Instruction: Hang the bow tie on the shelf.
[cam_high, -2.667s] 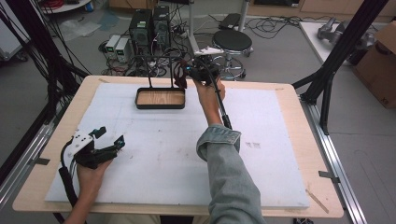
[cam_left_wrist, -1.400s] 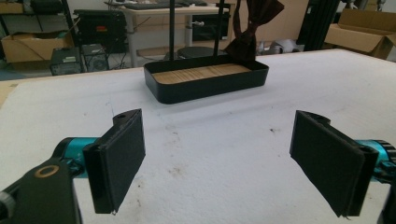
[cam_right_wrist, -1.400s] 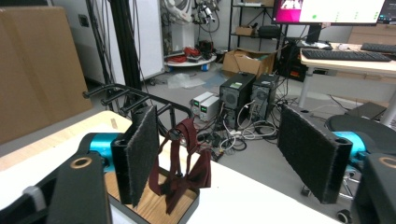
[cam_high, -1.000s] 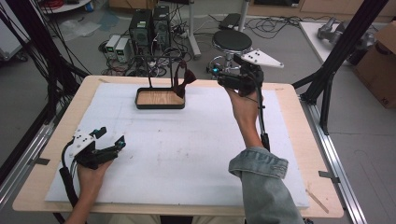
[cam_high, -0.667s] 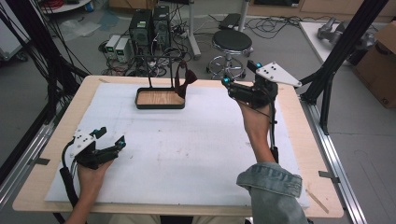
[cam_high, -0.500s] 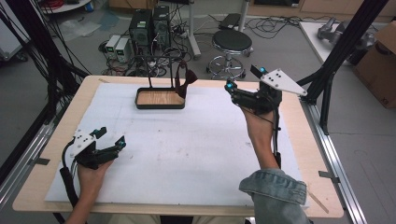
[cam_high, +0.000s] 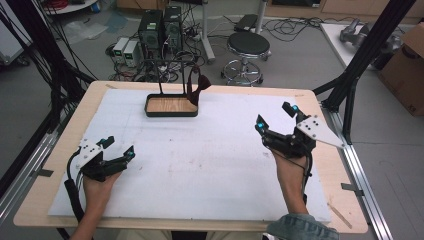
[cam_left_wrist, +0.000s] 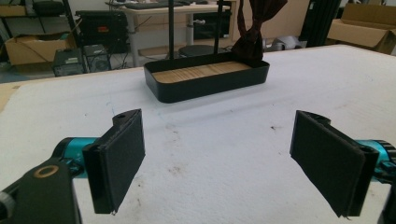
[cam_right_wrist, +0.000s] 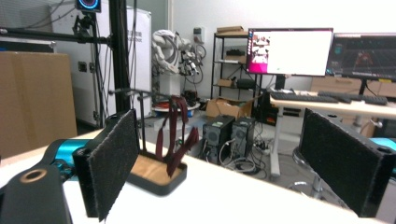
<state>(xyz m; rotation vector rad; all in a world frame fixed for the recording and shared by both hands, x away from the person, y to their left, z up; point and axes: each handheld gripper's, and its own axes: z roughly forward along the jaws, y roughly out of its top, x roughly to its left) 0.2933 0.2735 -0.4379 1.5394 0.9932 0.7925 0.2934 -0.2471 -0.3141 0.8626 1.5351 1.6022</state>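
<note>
Far side of the white mat (cam_high: 210, 165), a bit left of the middle: a black tray (cam_high: 170, 114) with a wooden floor. Above its far edge, a thin black rack (cam_high: 165, 62). On the right end of the rack, a dark red cloth (cam_high: 199, 86), hanging down to the tray's right end. Cannot tell if the cloth touches the wood. Seen from the left gripper view, the tray (cam_left_wrist: 205, 86) straight ahead and well apart from the jaws, with the cloth (cam_left_wrist: 252, 37) at its right end. Near left corner of the mat: the left gripper (cam_high: 118, 146), held by the left hand (cam_high: 97, 187), low over the mat, jaws spread wide with nothing between them. Same in its own view: the two black pads (cam_left_wrist: 123, 158) far apart, bare mat in the gap. Right side of the mat, well apart from the tray: the right gripper (cam_high: 274, 114), held by the right hand (cam_high: 290, 172), tips pointing to the far left, jaws spread wide too and holding nothing. In the right gripper view, the tray (cam_right_wrist: 156, 184) and the cloth (cam_right_wrist: 180, 135) just past the left pad (cam_right_wrist: 114, 158). Under the mat, a wooden table (cam_high: 320, 100). On the floor beyond it, a round black stool (cam_high: 248, 44), two dark computers (cam_high: 160, 25) and lots of wires. Far right, a brown cardboard box (cam_high: 407, 55).
</note>
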